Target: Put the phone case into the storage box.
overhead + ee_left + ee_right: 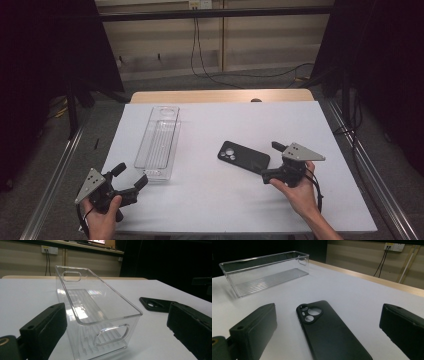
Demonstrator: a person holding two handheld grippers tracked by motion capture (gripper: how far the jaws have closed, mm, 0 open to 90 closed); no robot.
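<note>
A clear plastic bin (157, 142) lies lengthwise on the white table top (210, 200), left of centre, with nothing in it. A black phone case (243, 156) lies flat right of centre, camera cutout toward the bin. My left gripper (131, 175) is open at the bin's near end; in the left gripper view its jaws stand either side of the bin (100, 302) without touching it, and the phone case (156, 304) lies farther right. My right gripper (271, 161) is open at the case's right end. In the right gripper view (329, 315) the phone case (327, 332) lies between the wide jaws, untouched.
A wooden table edge (220, 96) runs along the back. Metal rails (370, 175) flank the table. Cables (200, 60) trail over the floor behind, and dark curtains hang at both sides. The bin (267, 272) sits far left in the right gripper view.
</note>
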